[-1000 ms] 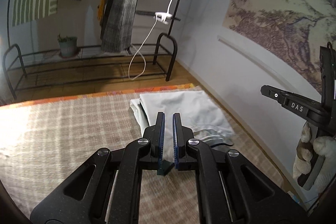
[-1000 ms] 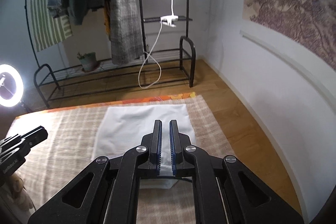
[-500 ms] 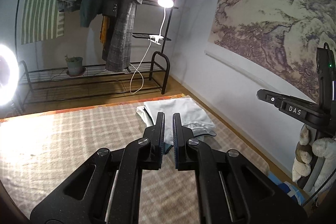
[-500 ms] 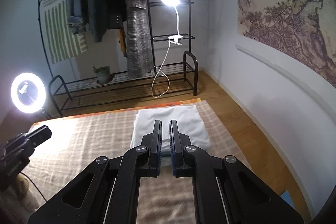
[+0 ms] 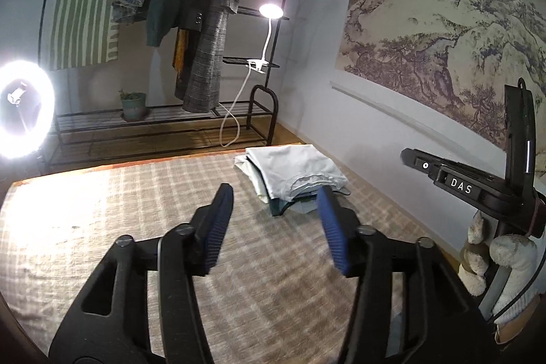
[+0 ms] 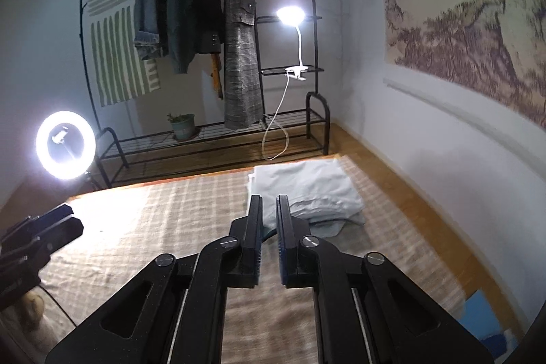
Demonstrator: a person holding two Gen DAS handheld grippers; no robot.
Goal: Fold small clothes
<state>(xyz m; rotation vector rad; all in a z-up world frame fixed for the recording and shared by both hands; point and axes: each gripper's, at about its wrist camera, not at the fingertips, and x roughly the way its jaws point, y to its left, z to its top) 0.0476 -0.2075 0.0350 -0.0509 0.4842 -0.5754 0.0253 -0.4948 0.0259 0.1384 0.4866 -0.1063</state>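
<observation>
We hold both grippers above the checked blanket [image 5: 143, 227] with nothing in either. The left gripper [image 5: 274, 193] has just been opening, and its jaws now stand spread wide with only air between them. The right gripper [image 6: 269, 203] has also just been easing apart; its jaws show a narrow gap and pinch nothing. The task's thing, a stack of folded clothes [image 5: 293, 173], lies at the blanket's far right corner near the wall, a pale grey shirt on top with darker pieces peeking out beneath. From the right wrist view the same stack [image 6: 307, 190] sits just beyond the fingertips, apart from them.

We judge that one garment is finished and placed on the pile, and the step in hand is the gap between pieces. No unfolded garment shows on the blanket, so the next move calls for finding a fresh piece, probably out of view, and spreading it flat on the open stretch of blanket.
</observation>
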